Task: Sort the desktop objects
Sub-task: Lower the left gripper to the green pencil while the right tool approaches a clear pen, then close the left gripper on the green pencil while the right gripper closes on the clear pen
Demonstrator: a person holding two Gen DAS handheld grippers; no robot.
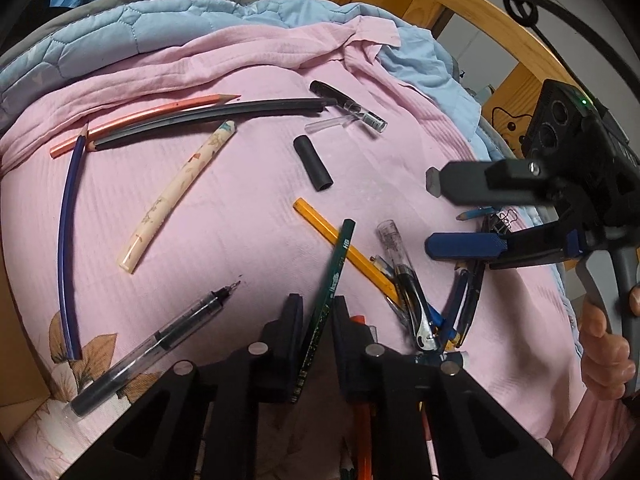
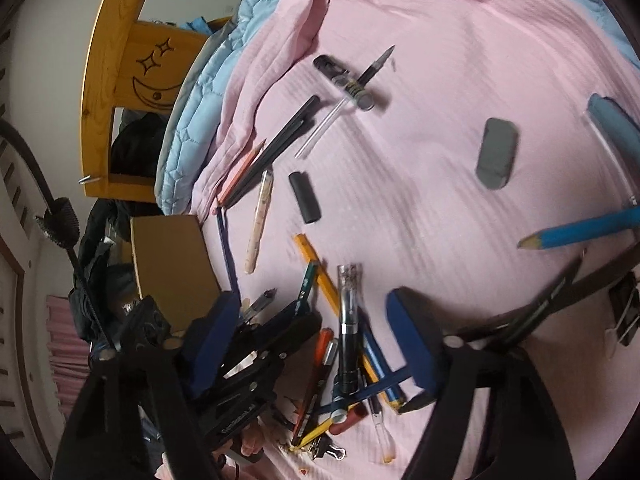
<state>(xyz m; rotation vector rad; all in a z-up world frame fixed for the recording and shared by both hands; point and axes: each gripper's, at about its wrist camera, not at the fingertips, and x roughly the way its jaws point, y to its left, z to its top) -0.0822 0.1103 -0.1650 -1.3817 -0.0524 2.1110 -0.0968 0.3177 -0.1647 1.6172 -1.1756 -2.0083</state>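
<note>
1. Left wrist view: our left gripper [image 1: 316,316] clamps the green HB pencil [image 1: 338,260], lifting it from the pen pile [image 1: 420,308] for sorting.
2. Right wrist view: our right gripper [image 2: 316,336] hangs wide open above that pen pile [image 2: 348,360], ready to pick.

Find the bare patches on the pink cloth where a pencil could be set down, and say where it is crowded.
Bare cloth lies between the floral pen and the black cap, and between the cap and the grey eraser. It is crowded around the pen pile beside the left tongs, which hold the green pencil.
</note>
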